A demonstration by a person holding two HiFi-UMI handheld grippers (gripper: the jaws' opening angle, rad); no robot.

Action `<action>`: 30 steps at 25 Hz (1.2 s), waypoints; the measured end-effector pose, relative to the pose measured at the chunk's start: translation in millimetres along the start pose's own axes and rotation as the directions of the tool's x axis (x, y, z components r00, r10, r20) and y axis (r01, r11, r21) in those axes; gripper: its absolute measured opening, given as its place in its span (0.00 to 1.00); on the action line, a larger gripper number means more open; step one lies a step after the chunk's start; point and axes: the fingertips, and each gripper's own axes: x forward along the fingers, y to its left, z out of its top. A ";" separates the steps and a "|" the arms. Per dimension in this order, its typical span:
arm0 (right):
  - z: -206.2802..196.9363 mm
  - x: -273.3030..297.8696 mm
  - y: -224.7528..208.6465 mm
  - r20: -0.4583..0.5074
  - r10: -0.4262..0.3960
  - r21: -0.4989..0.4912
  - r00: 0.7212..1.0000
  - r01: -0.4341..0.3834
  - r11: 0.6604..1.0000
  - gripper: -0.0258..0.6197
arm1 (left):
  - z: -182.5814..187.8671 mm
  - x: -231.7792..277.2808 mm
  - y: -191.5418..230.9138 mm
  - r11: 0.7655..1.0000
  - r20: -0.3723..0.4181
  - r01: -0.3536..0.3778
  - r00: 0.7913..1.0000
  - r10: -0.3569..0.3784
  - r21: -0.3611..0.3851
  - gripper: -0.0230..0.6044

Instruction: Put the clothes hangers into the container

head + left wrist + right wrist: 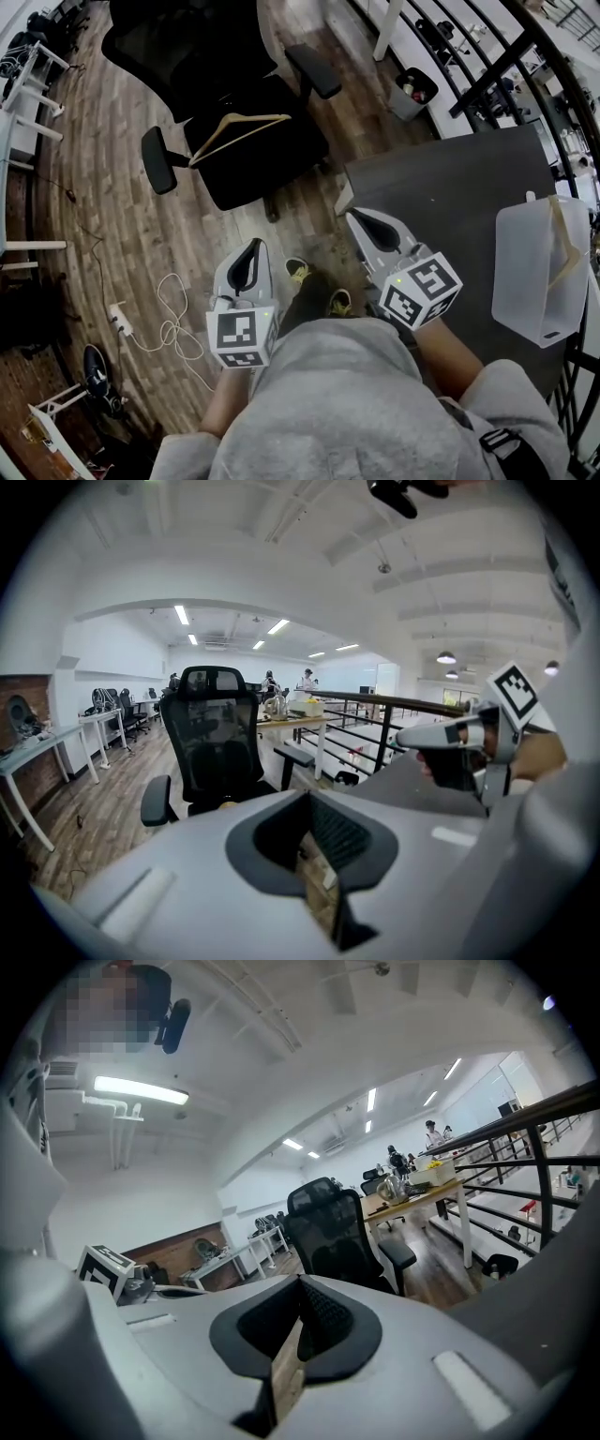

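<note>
Looking down from the head view, a stretch of wooden floor point(122, 216) is seen between the person's shoes point(298, 271) and a black office chair point(253, 150). A white cable point(171, 323) is coiled on the floor to the left. A dark surface point(450, 216) fills the right side, and its far left corner lies just beside the chair's base. A black railing point(525, 56) runs beyond its far edge.

The left hand-held gripper point(249, 258) is held over the floor, off the surface's left edge. Its jaws are closed together with nothing between them; in its own view point(314, 855) only a thin slit of floor shows through. The right hand-held gripper point(370, 223) is held over the surface's left edge, near the far left corner. Its jaws are likewise closed and nothing is gripped, as its own view point(298, 1335) shows. Both are aimed toward the chair.

A wooden hanger point(239, 131) lies flat on the chair seat, well apart from both jaws. Its long bar runs diagonally from the seat's near left to its far right, and its peak points toward the backrest; the hook cannot be made out. A translucent container point(534, 309) rests at the surface's right edge, and a second hanger point(562, 239) shows inside it, standing roughly on end.
</note>
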 end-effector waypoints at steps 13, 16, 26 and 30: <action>39.0 79.5 5.2 0.004 0.027 -0.037 1.000 -0.027 0.999 0.04 | 25.5 36.8 79.4 0.997 0.040 -0.052 0.998 0.055 -0.053 0.05; 40.0 90.4 9.8 -0.005 0.026 -0.055 1.000 -0.026 0.998 0.04 | 24.7 39.3 94.0 0.996 0.048 -0.056 0.997 0.060 -0.067 0.06; 53.6 120.4 31.6 -0.018 0.052 -0.113 0.999 -0.053 0.992 0.04 | 23.8 40.2 138.9 0.987 0.052 -0.115 0.991 0.121 -0.111 0.05; 53.1 134.4 35.4 -0.018 0.067 -0.114 0.998 -0.068 0.991 0.04 | 20.5 46.6 150.2 0.985 0.047 -0.129 0.990 0.135 -0.114 0.05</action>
